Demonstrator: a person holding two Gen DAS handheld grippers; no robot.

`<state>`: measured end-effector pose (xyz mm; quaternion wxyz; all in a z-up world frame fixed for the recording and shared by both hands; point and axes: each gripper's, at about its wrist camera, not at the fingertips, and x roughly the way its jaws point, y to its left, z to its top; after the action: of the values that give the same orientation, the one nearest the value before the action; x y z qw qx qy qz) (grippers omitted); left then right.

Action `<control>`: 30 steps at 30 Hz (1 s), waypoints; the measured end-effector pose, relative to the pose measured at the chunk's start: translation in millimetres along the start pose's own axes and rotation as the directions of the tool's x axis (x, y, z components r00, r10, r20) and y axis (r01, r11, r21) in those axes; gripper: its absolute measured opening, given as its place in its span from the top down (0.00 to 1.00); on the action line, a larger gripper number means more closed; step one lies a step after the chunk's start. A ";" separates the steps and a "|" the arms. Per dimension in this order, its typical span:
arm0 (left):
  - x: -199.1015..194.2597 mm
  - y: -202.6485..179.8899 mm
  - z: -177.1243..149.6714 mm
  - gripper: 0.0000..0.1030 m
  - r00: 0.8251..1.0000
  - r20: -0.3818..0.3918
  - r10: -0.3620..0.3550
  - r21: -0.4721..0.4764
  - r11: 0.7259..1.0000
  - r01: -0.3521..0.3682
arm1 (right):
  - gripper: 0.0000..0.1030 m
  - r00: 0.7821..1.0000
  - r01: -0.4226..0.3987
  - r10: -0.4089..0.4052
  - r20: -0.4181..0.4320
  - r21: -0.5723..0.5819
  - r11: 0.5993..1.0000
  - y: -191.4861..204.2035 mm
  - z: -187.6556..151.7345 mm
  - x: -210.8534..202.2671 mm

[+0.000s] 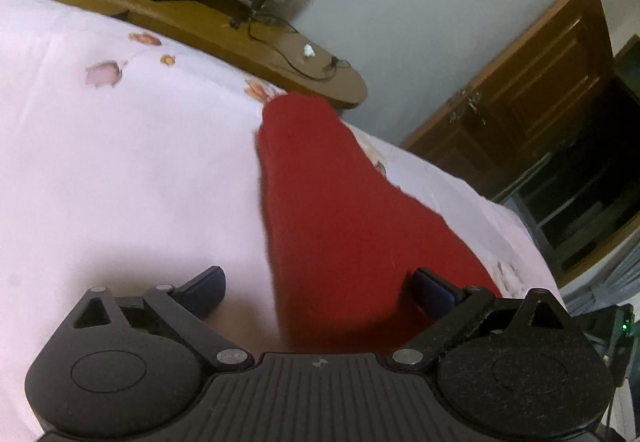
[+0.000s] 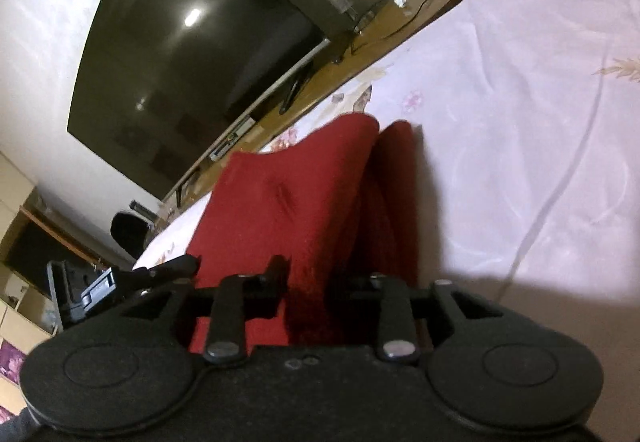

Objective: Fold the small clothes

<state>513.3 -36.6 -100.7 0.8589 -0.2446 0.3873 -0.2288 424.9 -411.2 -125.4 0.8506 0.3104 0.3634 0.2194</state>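
A red garment (image 1: 320,209) lies on the pale pink flowered bedsheet (image 1: 120,161). In the left wrist view it runs from between the fingers away toward the bed's far edge. My left gripper (image 1: 316,286) is open, its blue-tipped fingers (image 1: 434,288) wide apart, the near end of the cloth between them. In the right wrist view the red garment (image 2: 288,201) rises from my right gripper (image 2: 308,282), folded into two layers. The right jaws stand close together on the cloth's near edge. The left gripper (image 2: 160,270) shows at the left.
A wooden TV bench (image 1: 240,25) with cables and a set-top box runs along the bed's far side. A large dark TV (image 2: 192,53) hangs on the wall. A wooden door (image 1: 532,81) and shelving stand to the right. The bedsheet (image 2: 520,121) stretches to the right.
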 end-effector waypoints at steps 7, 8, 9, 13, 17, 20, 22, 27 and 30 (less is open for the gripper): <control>24.0 3.2 16.6 0.05 0.999 -0.021 0.033 -0.001 0.999 -0.033 | 0.44 0.993 0.067 -0.055 0.100 -0.116 0.991 21.2 17.6 8.6; 23.6 2.7 15.7 0.05 0.999 -0.024 0.035 0.006 0.999 -0.034 | 0.43 0.992 0.075 -0.060 0.108 -0.141 0.987 23.9 18.6 14.3; 25.7 1.4 16.8 0.05 0.999 -0.023 0.034 0.011 0.999 -0.034 | 0.44 0.992 0.083 -0.067 0.108 -0.153 0.985 25.2 19.7 19.1; 26.0 4.6 16.4 0.05 1.000 -0.010 0.026 0.006 1.000 -0.026 | 0.54 0.975 0.127 -0.090 0.204 -0.176 0.976 31.2 21.9 17.4; 29.3 0.5 17.9 0.05 0.999 0.010 0.046 0.017 0.999 -0.046 | 0.87 0.971 0.132 -0.092 0.219 -0.176 0.976 27.1 24.3 18.6; 30.8 -7.8 18.8 0.05 0.996 0.013 0.092 0.041 0.995 -0.092 | 0.89 0.953 0.171 -0.107 0.283 -0.215 0.962 34.7 19.4 0.2; 40.7 -16.5 17.6 0.05 0.988 -0.016 0.155 0.115 0.982 -0.152 | 0.89 0.940 0.211 -0.133 0.314 -0.228 0.950 37.2 11.9 -9.1; 42.6 -30.9 20.5 0.01 0.978 -0.027 0.208 0.169 0.965 -0.201 | 0.81 0.957 0.253 -0.235 0.170 -0.091 0.963 0.4 18.1 18.7; 13.4 -27.9 12.1 0.02 0.988 -0.008 0.152 0.145 0.978 -0.149 | 0.54 0.952 0.251 -0.225 0.209 -0.105 0.962 16.0 18.9 -6.1</control>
<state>525.1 -63.1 -84.5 0.8855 -0.1495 0.3954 -0.1929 432.9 -410.4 -101.2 0.9208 0.2281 0.2978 0.1068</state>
